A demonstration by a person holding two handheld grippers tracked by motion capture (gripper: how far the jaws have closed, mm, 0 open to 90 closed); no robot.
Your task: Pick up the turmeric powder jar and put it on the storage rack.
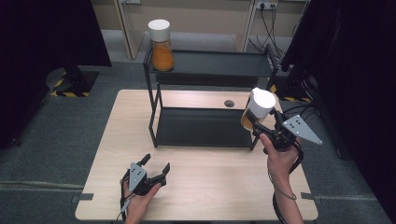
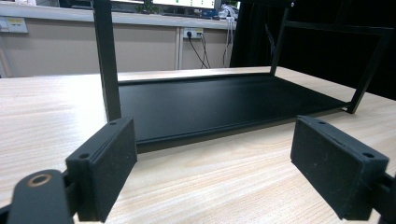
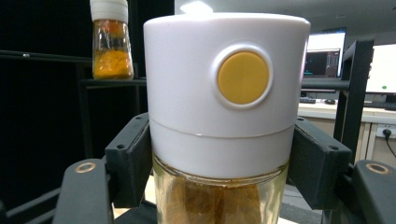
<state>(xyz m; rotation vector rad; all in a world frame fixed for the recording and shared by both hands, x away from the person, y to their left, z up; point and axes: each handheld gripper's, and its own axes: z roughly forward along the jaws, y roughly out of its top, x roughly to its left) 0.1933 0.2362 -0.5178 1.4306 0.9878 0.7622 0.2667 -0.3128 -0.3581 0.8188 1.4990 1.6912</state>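
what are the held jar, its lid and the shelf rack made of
Held jar: clear glass or hard plastic, since the amber contents show through. Lid: smooth white plastic, with a yellow button. Shelf rack: probably metal, with thin black matte bars and flat trays.

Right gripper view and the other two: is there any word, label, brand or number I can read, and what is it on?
No readable text anywhere.
Held jar: white lid with a plain yellow disc, no lettering.
Jar on the rack's top shelf: no readable label.
Monitors behind: screen content too blurred to read.
Wall socket plate: marks too small to read.
Floor stripes: yellow-black hazard tape, no words.
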